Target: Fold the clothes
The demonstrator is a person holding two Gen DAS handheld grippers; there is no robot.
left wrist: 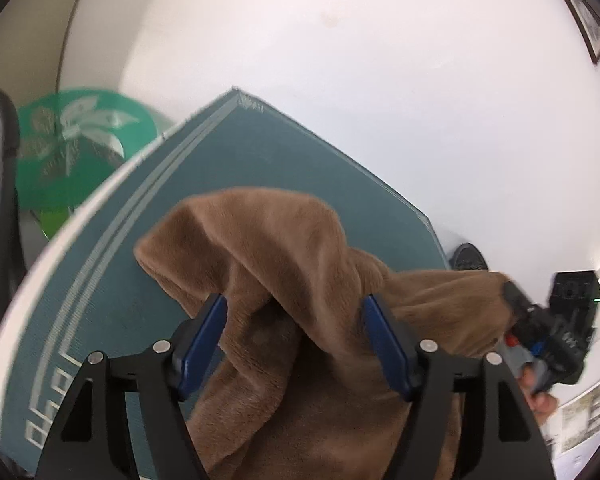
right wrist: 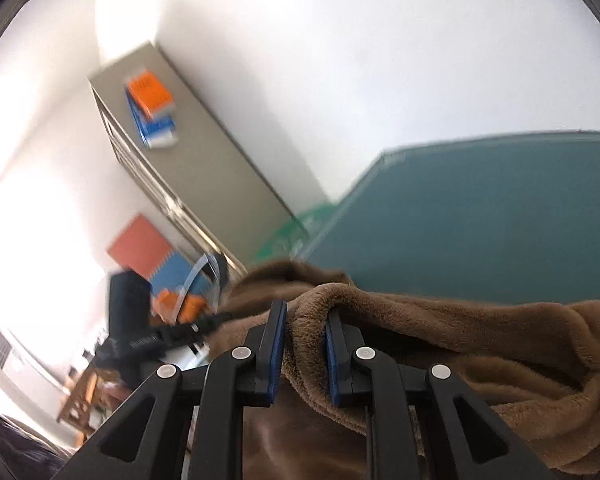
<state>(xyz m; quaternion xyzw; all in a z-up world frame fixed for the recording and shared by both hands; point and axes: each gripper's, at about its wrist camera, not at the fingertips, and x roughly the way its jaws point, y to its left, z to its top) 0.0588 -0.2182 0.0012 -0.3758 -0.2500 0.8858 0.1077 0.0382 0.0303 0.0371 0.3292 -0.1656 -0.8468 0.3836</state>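
Brown fleece garment (left wrist: pixel 300 264) held above a teal mat (left wrist: pixel 111 248) by both grippers. Left gripper (left wrist: pixel 293 320): blue pads spread wide, a raised fold of the fleece draped between and over them; whether either pad pinches the cloth cannot be told. Right gripper (right wrist: pixel 306 320): pads drawn close, clamped on a rolled edge of the garment (right wrist: pixel 440 320). Between the two grippers the cloth runs as a bunched, twisted band, roughly horizontal. Surface plush, short-piled, uniformly tan-brown, heavily creased.
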